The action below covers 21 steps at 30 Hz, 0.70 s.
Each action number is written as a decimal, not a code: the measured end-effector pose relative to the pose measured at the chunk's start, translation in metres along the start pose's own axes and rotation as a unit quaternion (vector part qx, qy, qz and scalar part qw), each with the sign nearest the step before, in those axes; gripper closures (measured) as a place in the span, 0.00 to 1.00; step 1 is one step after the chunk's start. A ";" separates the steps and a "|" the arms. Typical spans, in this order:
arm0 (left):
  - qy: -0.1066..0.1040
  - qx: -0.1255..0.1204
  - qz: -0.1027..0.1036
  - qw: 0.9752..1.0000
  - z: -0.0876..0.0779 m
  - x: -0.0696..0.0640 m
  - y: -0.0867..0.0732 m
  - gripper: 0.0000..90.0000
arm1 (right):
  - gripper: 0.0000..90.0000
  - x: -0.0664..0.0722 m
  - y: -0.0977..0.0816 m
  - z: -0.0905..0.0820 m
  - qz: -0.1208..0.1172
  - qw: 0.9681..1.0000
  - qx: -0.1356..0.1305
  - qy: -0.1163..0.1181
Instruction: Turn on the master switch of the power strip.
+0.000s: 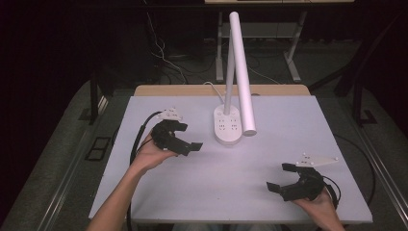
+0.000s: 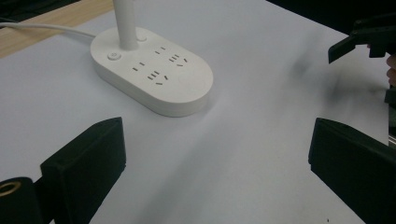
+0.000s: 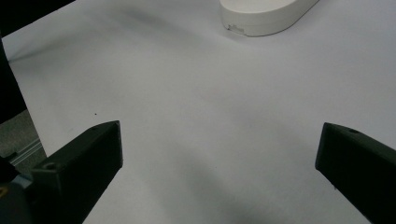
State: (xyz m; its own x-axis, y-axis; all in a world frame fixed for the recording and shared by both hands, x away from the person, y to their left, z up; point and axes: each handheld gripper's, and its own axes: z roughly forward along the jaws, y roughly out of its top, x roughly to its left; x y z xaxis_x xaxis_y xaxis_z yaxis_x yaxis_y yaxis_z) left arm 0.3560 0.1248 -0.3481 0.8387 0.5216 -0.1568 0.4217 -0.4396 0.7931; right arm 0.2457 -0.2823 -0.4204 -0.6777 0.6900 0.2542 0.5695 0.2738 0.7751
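A white desk lamp stands at the table's back middle on an oval base [image 1: 227, 125] that carries several sockets and a button. Its thin post rises from the base and its long tube head [image 1: 242, 72] slants down to the right. My left gripper [image 1: 188, 135] is open at the left, pointing right toward the base, a short way from it; the lamp base [image 2: 152, 70] lies ahead of its jaws. My right gripper [image 1: 281, 176] is open near the front right, pointing left, with nothing between its jaws. An end of the lamp base [image 3: 264, 14] shows far ahead.
The white tabletop [image 1: 226, 187] ends in a wooden strip [image 1: 183, 90] at the back. A white cord [image 2: 42, 29] runs from the base toward that edge. Black cables trail from both grippers. Beyond the table are a dark floor, desk legs and loose wires.
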 end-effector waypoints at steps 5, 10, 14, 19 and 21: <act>-0.001 0.007 0.002 1.000 0.005 0.005 0.004 0.04 | 0.00 0.000 0.000 0.000 -0.002 1.000 -0.001 -0.001; 0.002 0.010 0.005 1.000 0.007 0.008 0.011 0.04 | 0.00 -0.001 0.000 -0.001 -0.001 1.000 0.000 0.000; 0.006 0.009 0.009 1.000 0.008 0.009 0.016 0.05 | 0.00 -0.001 0.000 -0.001 -0.001 1.000 -0.002 0.000; 0.009 0.010 0.013 1.000 0.010 0.011 0.024 0.05 | 0.00 -0.002 0.000 -0.001 -0.001 1.000 -0.001 0.000; 0.011 0.013 0.015 1.000 0.011 0.013 0.026 0.05 | 0.00 -0.002 0.000 -0.001 -0.001 1.000 0.001 0.000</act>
State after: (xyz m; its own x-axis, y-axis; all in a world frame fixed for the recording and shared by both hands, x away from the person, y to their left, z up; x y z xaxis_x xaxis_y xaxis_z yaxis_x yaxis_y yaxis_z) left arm 0.3815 0.1117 -0.3357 0.8435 0.5234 -0.1207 0.4059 -0.4739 0.7815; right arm 0.2464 -0.2838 -0.4206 -0.6791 0.6893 0.2524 0.5684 0.2761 0.7750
